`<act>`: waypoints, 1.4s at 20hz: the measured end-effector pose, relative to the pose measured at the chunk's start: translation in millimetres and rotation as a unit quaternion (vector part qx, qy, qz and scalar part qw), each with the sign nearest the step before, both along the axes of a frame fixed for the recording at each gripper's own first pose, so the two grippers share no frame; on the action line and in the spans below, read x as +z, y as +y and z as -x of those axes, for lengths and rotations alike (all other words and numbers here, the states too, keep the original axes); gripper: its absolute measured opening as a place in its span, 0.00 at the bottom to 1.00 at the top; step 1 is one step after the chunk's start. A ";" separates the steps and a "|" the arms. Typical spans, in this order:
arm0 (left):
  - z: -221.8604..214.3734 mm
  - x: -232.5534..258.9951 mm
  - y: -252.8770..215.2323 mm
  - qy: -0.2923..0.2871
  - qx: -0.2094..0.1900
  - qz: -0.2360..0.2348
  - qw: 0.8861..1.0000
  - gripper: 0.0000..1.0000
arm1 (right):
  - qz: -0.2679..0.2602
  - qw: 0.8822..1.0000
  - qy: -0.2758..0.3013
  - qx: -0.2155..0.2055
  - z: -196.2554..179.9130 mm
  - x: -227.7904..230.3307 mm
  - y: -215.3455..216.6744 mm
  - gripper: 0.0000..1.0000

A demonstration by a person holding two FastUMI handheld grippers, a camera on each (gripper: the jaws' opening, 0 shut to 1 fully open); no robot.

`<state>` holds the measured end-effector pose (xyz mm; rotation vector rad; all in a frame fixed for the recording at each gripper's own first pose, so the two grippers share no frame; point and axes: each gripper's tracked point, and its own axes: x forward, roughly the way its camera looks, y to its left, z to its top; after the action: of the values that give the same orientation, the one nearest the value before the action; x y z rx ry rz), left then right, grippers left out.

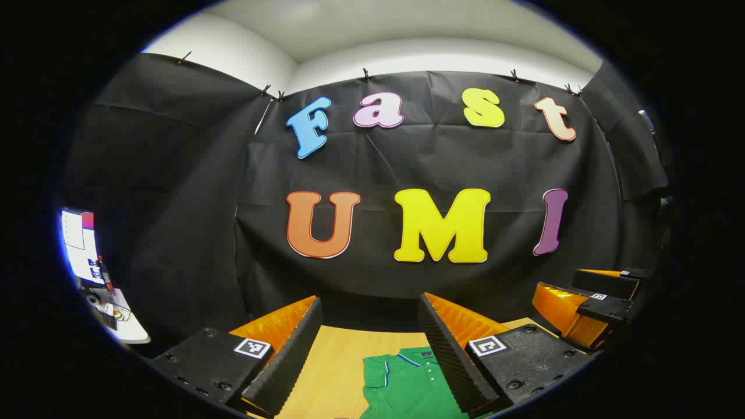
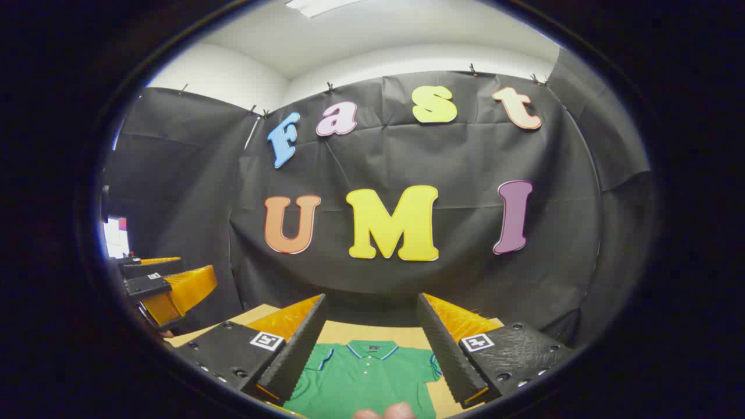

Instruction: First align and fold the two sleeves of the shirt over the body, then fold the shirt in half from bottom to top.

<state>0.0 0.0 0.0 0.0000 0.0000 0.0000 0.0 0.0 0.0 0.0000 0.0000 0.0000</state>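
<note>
Both tongs hung open above the tabletop [image 2: 343,331], gripping nothing. The green shirt [image 2: 366,378] lay flat at six o'clock between the right tongs [image 2: 369,343], collar toward twelve; the left tongs [image 1: 372,343] showed it at five o'clock.

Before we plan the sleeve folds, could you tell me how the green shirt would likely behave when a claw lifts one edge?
The shirt looks like thin knit cloth lying flat on the table, so it would probably droop and drag rather than hold shape. It seems light, so a push may bunch it. The collar may stay slightly stiffer.
</note>
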 end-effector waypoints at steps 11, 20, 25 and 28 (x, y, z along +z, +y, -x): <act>-12.0 -0.7 0.4 -0.003 -0.005 -0.007 1.000 1.00 | 0.013 1.000 -0.018 0.002 -15.1 7.6 2.1 0.96; -22.7 -0.7 -9.2 0.000 -0.015 -0.005 1.000 1.00 | 0.013 1.000 -0.014 -0.008 -22.7 6.0 -10.2 0.96; -27.3 -0.9 -15.5 -0.002 -0.017 -0.011 1.000 1.00 | 0.010 1.000 0.001 -0.012 -28.3 -3.5 -19.6 0.95; -31.3 -2.2 -19.4 -0.003 -0.018 -0.015 1.000 1.00 | 0.011 1.000 0.012 -0.012 -34.8 -8.9 -26.4 0.96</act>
<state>31.3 -19.4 -2.2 0.0295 -0.0061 -0.0352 34.8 -26.4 -8.9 -0.0225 0.0232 -0.0233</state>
